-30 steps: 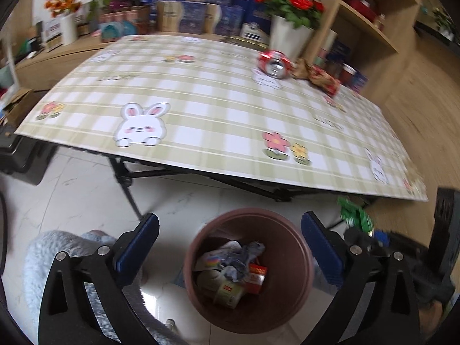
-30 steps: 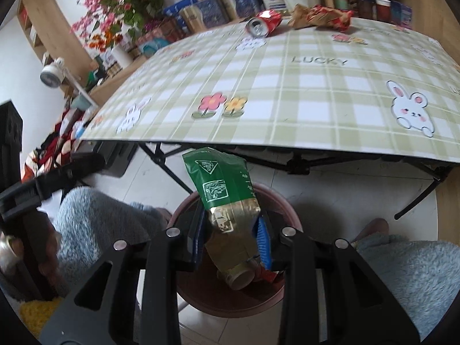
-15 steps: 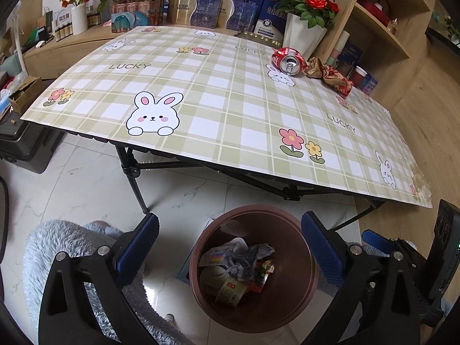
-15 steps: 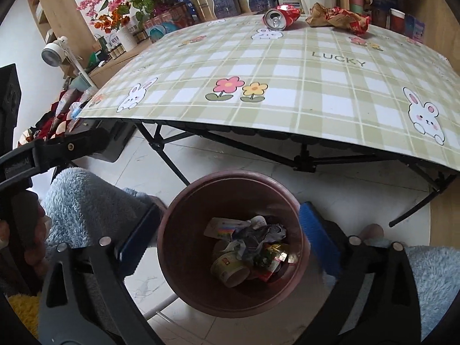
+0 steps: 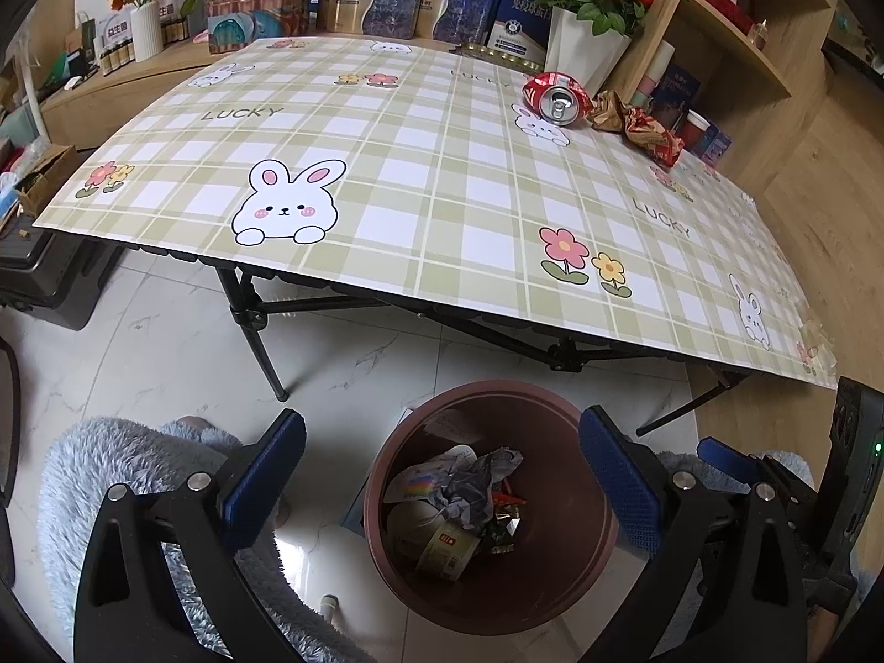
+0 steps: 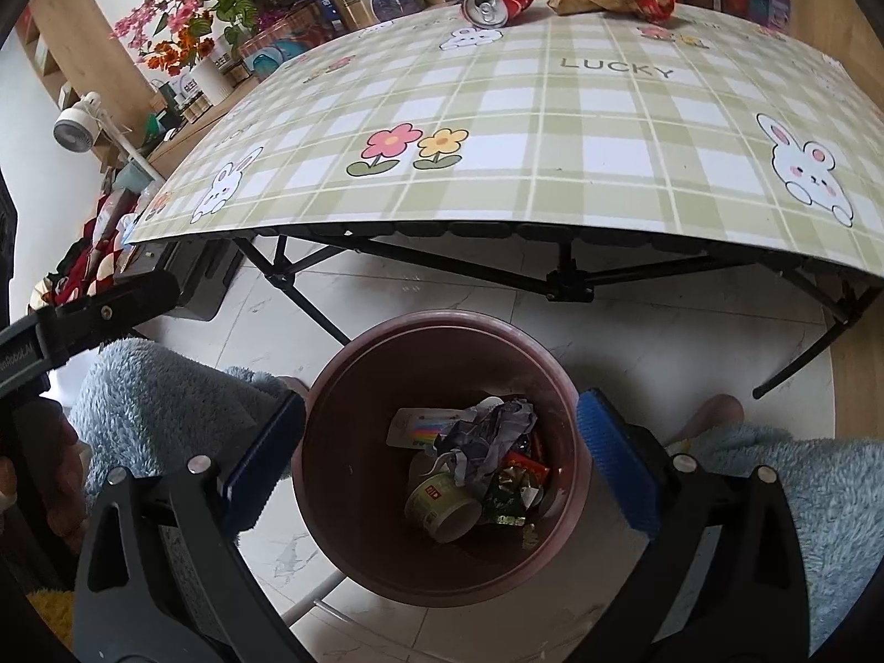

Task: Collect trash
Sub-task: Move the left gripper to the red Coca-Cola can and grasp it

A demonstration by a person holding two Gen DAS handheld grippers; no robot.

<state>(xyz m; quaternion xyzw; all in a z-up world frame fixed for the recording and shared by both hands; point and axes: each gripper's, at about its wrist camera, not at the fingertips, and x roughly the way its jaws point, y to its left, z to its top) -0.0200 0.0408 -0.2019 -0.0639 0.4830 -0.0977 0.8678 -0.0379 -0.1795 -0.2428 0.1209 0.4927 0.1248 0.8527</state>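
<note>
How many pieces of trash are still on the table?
2. A crushed red can lies on its side near the far edge, and a crumpled wrapper lies right beside it. Nothing appears hidden.

A lived-in home room: a folding bench (image 5: pixel 420 177) under a bunny-print cloth stands on marble-look tiles. Behind the bench sit flower vases (image 5: pixel 585 50), stacked gift boxes (image 5: pixel 398 11) and wooden shelves (image 5: pixel 740 38); in front of it, a bin (image 6: pixel 436 458) and someone's fluffy-pyjama knees (image 6: pixel 166 403).

White marble floor tiles (image 5: pixel 359 353), a folding table (image 5: pixel 442 177) with green checked cover, wooden shelves (image 5: pixel 735 27) at right, flower vases (image 5: pixel 146 30) behind
</note>
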